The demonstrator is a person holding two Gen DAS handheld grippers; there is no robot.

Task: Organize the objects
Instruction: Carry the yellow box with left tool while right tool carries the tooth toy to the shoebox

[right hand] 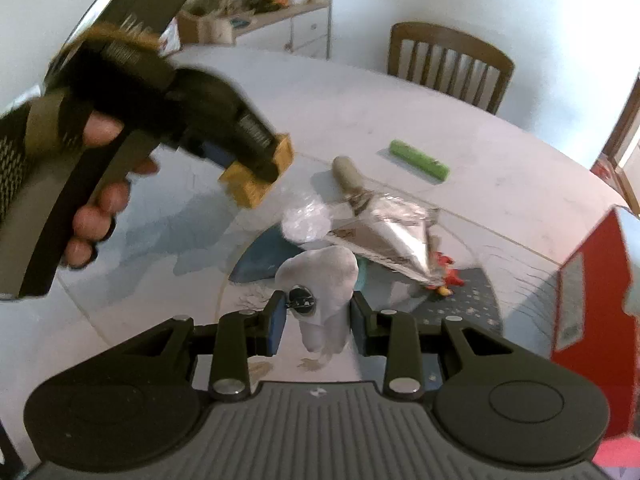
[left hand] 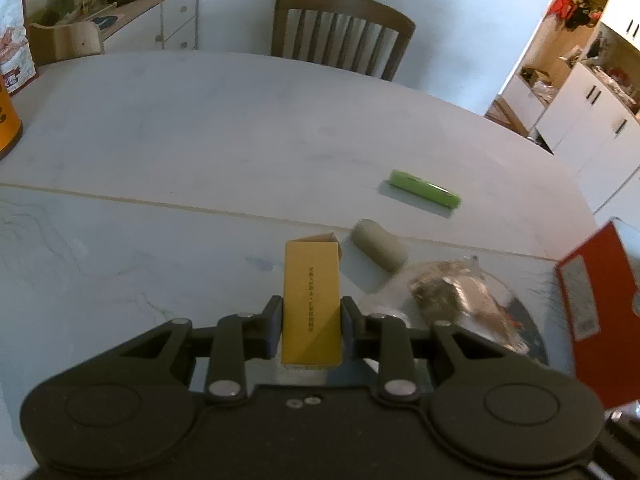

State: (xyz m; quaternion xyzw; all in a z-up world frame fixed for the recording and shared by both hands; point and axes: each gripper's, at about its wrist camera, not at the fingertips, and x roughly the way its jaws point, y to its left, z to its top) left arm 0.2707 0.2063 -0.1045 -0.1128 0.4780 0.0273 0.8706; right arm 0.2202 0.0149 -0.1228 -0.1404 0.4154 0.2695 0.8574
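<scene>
Clamping the yellow box lengthwise, the left gripper lifts it near the grey roll; the right gripper seemingly brackets a white pouch, contact unclear.

White wall — wooden chair
</scene>
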